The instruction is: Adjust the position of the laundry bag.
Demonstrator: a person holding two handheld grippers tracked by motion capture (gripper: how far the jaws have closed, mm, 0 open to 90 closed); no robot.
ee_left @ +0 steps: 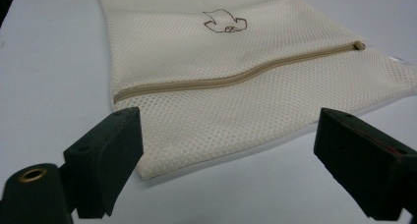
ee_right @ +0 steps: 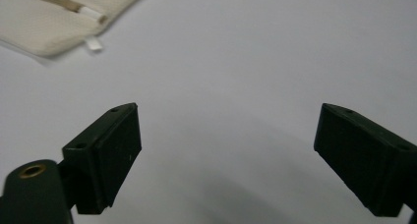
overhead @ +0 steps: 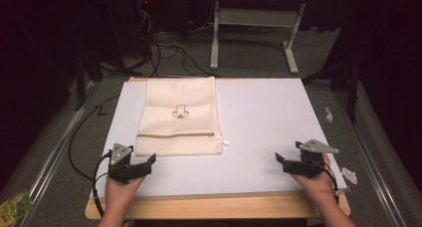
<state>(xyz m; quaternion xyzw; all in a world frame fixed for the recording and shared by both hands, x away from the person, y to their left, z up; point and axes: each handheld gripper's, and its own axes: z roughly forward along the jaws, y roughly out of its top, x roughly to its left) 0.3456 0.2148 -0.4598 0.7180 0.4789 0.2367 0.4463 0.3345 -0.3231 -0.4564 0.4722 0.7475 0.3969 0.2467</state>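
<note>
Cream mesh bag (overhead: 179,115) lies flat on white board (overhead: 268,117), on the board's left half w/ far edge at the board's back edge; zip (ee_left: 231,79) runs across near the bag's near end, small black logo (overhead: 178,111) mid-bag. Left gripper (overhead: 144,166) sits just off the bag's near-left corner, jaws spread wide, nothing btwn them, not touching the bag. Right gripper (overhead: 282,162) well apart to the bag's right, near the board's front-right edge, jaws likewise released, over bare board.
</note>
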